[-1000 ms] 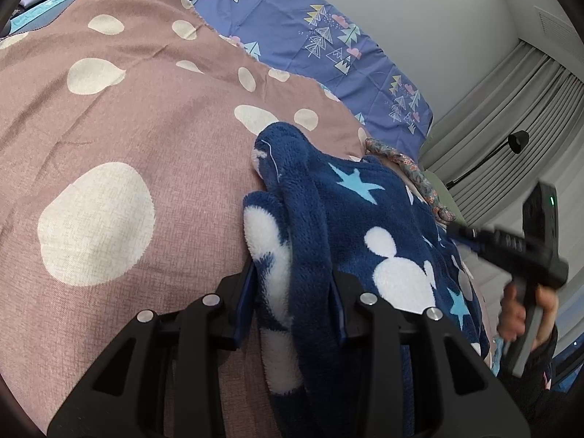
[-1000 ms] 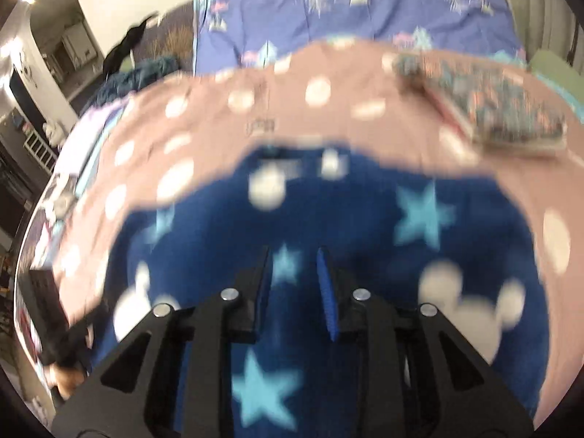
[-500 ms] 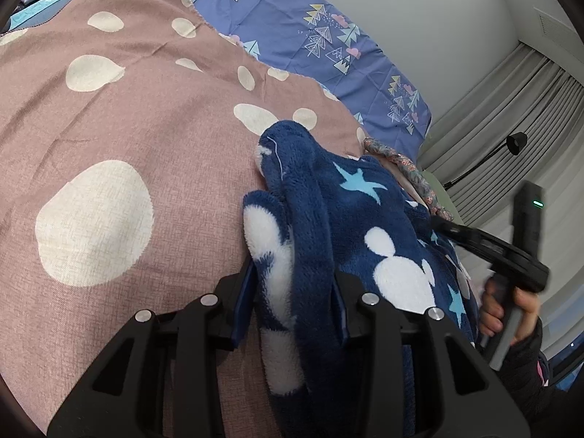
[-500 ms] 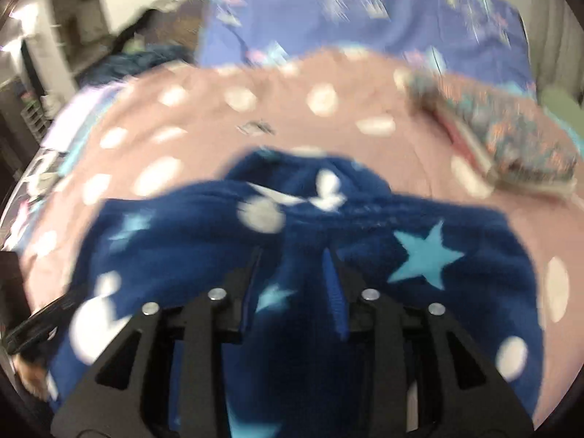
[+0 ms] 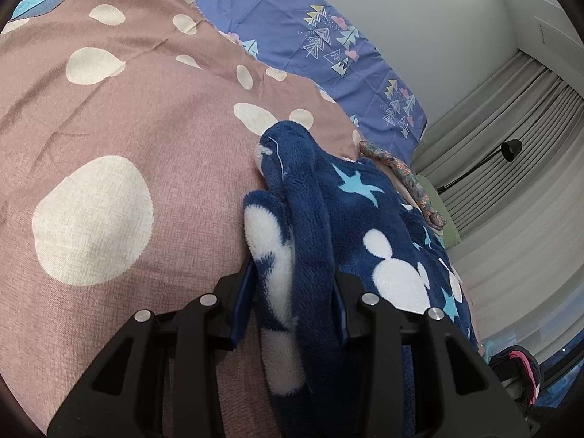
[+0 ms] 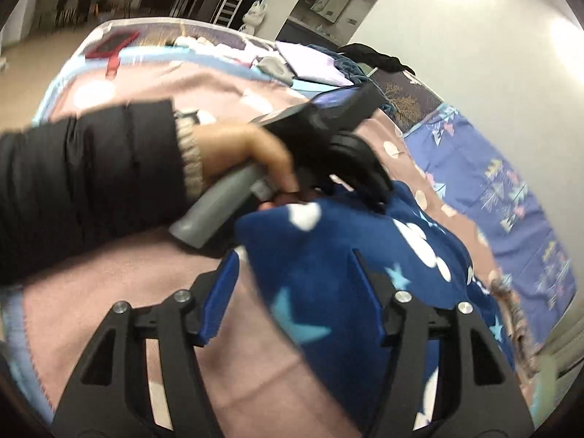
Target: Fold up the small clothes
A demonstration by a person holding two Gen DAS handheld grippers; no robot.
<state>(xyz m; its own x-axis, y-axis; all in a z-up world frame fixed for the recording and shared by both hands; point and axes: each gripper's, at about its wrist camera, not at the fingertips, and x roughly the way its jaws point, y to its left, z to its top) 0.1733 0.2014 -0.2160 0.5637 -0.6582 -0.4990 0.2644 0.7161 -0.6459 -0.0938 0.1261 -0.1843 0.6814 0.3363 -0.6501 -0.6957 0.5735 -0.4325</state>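
A small navy fleece garment (image 5: 368,219) with white mouse heads and light-blue stars lies on a brown bedspread (image 5: 120,116) with cream dots. My left gripper (image 5: 294,292) is shut on a bunched fold of the garment's near edge. In the right wrist view my right gripper (image 6: 297,295) is open, its jaws wide apart over the garment (image 6: 328,277), near its lower left edge. The left gripper (image 6: 376,193) and the hand that holds it show there, at the garment's far edge.
A folded floral cloth (image 5: 401,175) lies beyond the garment. A blue patterned sheet (image 5: 328,47) covers the bed's head by the wall. Curtains (image 5: 511,189) and a black lamp (image 5: 511,146) stand at the right. Clothes and a red object (image 6: 113,47) lie at the bed's far side.
My right gripper has opened wide and swung round over the garment toward my left hand. It has left the left wrist view. My left gripper keeps its hold.
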